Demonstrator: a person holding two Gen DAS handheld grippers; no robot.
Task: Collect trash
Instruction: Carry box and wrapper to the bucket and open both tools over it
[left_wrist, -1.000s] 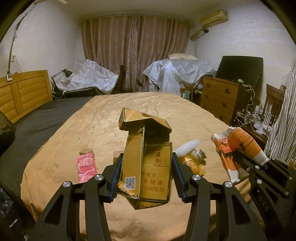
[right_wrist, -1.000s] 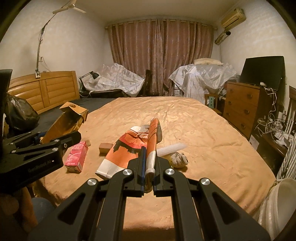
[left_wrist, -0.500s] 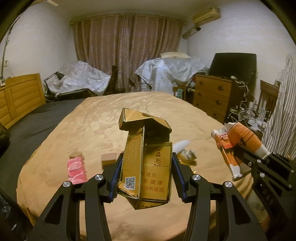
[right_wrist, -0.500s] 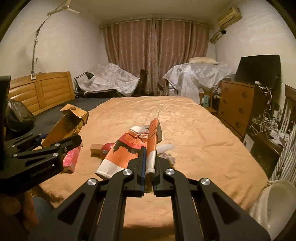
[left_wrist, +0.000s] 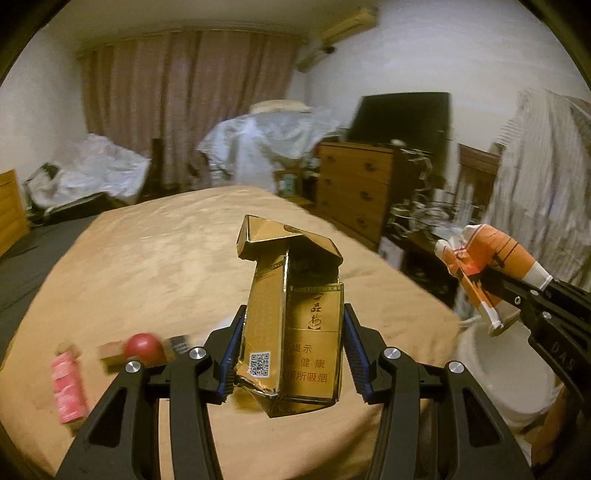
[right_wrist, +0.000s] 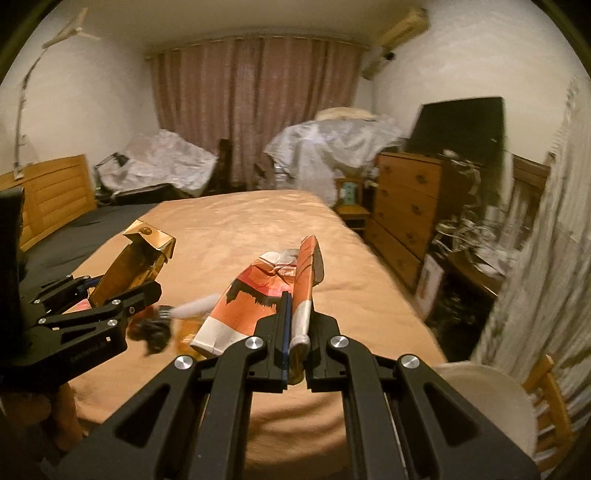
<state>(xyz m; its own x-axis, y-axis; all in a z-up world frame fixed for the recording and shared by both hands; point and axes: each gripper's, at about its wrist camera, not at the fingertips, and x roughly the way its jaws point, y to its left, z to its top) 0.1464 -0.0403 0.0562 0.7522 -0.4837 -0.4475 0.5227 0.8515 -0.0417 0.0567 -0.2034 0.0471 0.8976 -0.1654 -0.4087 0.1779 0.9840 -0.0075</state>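
My left gripper (left_wrist: 291, 354) is shut on a crumpled gold cigarette carton (left_wrist: 295, 321), held upright above the near end of the bed. The same carton (right_wrist: 136, 262) shows at the left of the right wrist view. My right gripper (right_wrist: 295, 332) is shut on a flattened orange and white carton (right_wrist: 258, 295), which also appears at the right of the left wrist view as the orange carton (left_wrist: 484, 266). On the tan bedspread (left_wrist: 166, 258) lie a pink packet (left_wrist: 66, 387), a red ball (left_wrist: 142, 347), a small brown box (left_wrist: 110, 350) and a white tube (right_wrist: 195, 306).
A white round bin (right_wrist: 487, 395) stands at the bed's near right corner, seen also as the bin (left_wrist: 506, 376) under the right gripper. A wooden dresser (right_wrist: 410, 206) with a dark screen stands along the right wall. Covered furniture and curtains fill the far end.
Both grippers have swung to the right with their cartons held. The white bin has come into view at the right, and the trash on the bed has slid left in frame.
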